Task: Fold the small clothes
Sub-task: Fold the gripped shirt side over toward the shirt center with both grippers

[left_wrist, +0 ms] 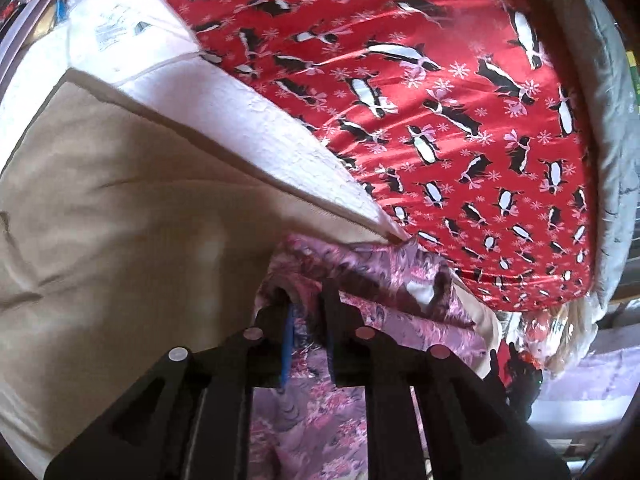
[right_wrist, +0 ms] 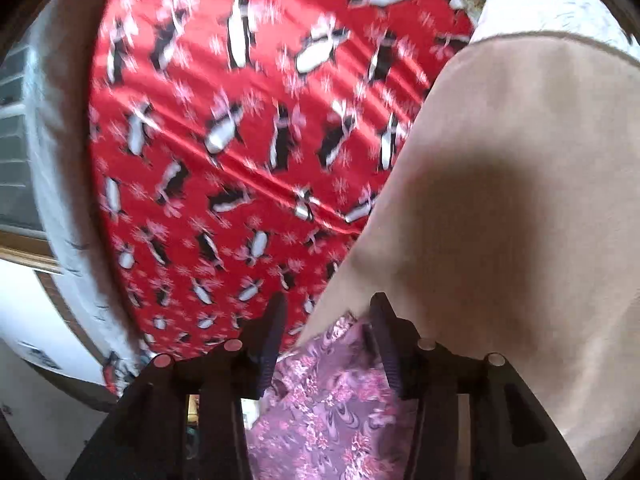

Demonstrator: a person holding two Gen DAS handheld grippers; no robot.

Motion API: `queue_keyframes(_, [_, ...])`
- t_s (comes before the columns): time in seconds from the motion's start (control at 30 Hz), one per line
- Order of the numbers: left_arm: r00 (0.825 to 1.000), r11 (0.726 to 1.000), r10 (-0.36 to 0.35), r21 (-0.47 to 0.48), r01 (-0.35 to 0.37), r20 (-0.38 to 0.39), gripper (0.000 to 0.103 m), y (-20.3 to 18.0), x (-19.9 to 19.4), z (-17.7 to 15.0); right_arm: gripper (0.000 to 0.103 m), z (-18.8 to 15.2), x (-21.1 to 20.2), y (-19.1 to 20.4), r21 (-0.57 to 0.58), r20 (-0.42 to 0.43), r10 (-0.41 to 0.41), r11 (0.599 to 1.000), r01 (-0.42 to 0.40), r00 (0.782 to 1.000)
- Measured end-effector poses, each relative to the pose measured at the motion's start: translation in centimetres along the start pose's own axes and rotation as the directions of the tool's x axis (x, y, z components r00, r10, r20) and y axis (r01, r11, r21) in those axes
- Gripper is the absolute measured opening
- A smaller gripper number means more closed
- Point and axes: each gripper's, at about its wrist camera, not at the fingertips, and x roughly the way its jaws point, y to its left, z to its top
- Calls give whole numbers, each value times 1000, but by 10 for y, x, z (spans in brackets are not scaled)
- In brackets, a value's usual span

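A pink-purple floral garment (left_wrist: 360, 280) lies at the near edge of a table covered by a red penguin-print cloth (left_wrist: 420, 100). A beige cloth (left_wrist: 120, 200) with a white textured layer (left_wrist: 280, 128) lies beside it. My left gripper (left_wrist: 308, 300) is shut on the floral garment. In the right wrist view the floral garment (right_wrist: 328, 392) hangs between the fingers of my right gripper (right_wrist: 328, 312). The jaws stand well apart with the beige cloth (right_wrist: 500, 200) draped over the right finger. The red cloth (right_wrist: 240, 140) is ahead.
A grey padded rim (left_wrist: 616, 160) runs round the table's far edge. White paper or fabric with a label (left_wrist: 116, 28) lies at the far left. A wall and window frame (right_wrist: 20, 160) show left of the table.
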Motion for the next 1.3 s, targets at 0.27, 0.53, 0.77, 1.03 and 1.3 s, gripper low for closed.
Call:
queue_keyframes(0.27, [991,987,131,91,-133,20,22,-18,14,-14,46,-44,15,24,-313,-232,-60,950,-16,971])
queue_keyframes(0.53, [979,983,167,50,-174,116,31,-42,4,13,43,-54,76,62,-356,-193,-71,934,-3,979])
queue_keyframes(0.77, [986,990,104,80,-115,132,50,-11,-25,15,45,-30,53,57,-332,-123,-52,943,8,991])
queue_keyframes(1.03, [1000,990,23,138,-20,-20,50,60,-19,-102,45,-45,8,8,-315,-133,-115,947,68,984])
queue_keyframes(1.3, [997,972,-41,229,56,-72,50,57,-2,-191,50,-106,-38,-36,-309,-253,-128,950,45,959])
